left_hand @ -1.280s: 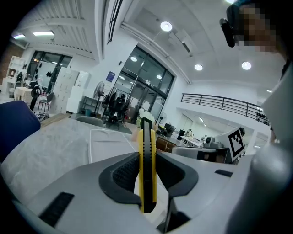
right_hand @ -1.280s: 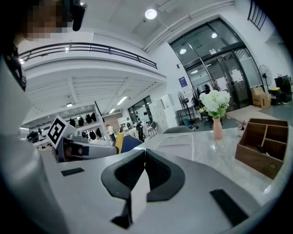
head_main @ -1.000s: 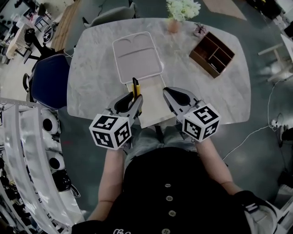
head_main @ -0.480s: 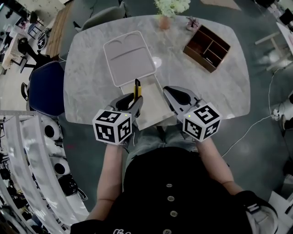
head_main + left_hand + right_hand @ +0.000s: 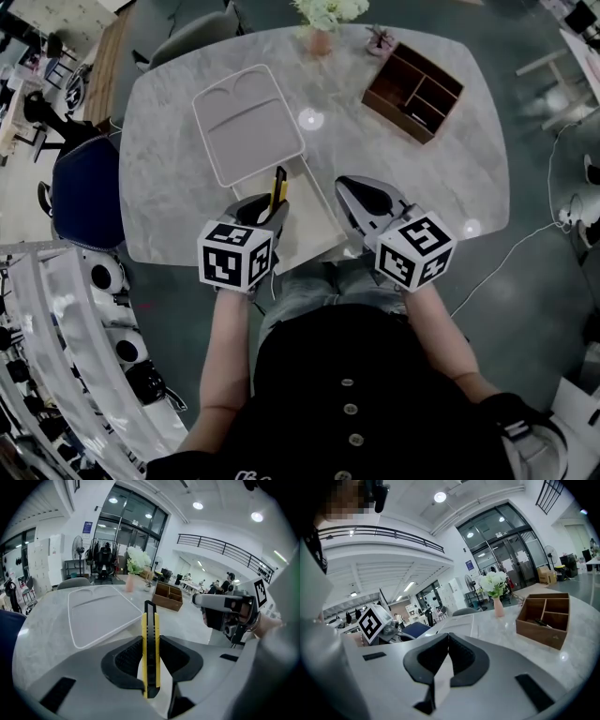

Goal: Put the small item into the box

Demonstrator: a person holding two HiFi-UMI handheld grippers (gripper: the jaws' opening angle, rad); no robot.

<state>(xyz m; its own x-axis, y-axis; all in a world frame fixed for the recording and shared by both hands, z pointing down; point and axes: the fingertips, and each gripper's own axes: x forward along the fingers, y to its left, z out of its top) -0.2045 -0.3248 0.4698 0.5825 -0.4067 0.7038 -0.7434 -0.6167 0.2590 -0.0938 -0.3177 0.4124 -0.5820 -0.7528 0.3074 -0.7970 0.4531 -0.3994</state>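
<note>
Fingers (image 5: 125, 660) of the left gripper (image 5: 151, 644) are clamped on a yellow-and-black utility knife (image 5: 150, 634), which is held on edge between the 2 dark pads, its black tip projecting beyond them. Seen from the head view, the knife is carried in the gripper by the left edge of a pale box (image 5: 309, 225) and is not set inside it. The box is placed at the near edge of a marble table (image 5: 450, 178), between the 2 grippers, and a white rimmed tray (image 5: 246, 122) is laid against its far end. The right gripper (image 5: 448, 637) is held just right of the box, its jaws brought together with nothing between them. Farther back on the right, a wooden organiser (image 5: 412, 92) is set at an angle, and a vase of white flowers (image 5: 321, 28) is stood near the far edge. A blue chair (image 5: 84, 183) is drawn up at the table's left side.
</note>
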